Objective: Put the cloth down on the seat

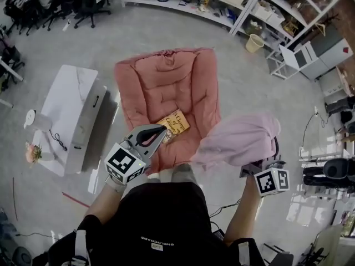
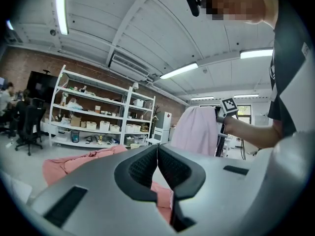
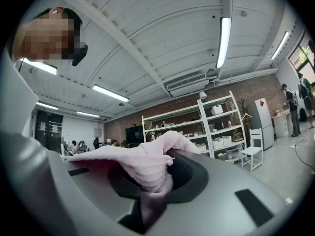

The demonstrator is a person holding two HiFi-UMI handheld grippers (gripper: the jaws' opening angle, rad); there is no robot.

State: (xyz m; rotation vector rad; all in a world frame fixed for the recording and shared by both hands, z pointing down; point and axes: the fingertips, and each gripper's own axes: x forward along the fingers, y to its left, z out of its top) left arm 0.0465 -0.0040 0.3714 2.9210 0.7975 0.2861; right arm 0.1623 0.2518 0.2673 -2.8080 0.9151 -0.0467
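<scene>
The pale pink cloth (image 1: 244,140) is off the seat, bunched up and hanging in the air from my right gripper (image 3: 155,178). From the head view it sits just right of the seat's front right corner and overlaps that corner's edge. In the right gripper view the jaws are clamped on a fold of the cloth (image 3: 145,166), which spills up and over the left jaw and trails down through the gap. In the left gripper view the same cloth (image 2: 197,129) hangs as a long drape beside my right forearm.

My left gripper (image 1: 158,131) has its jaws pressed together with nothing between them; its own view shows the ribbed pads (image 2: 147,163) meeting along a thin line. It is over the front part of the seat, with its tip just beside a yellow book (image 1: 175,123).

The seat (image 1: 166,76) is a salmon-pink, tufted cushion chair on the grey floor, and the book lies on its front half, tilted.

To the left of the seat stands a low white surface (image 1: 66,101) with a small bunch of flowers (image 1: 32,153) near its near end. White shelving (image 1: 222,4) runs along the far wall, with a pale waste basket (image 1: 254,42) on the floor beside it.
</scene>
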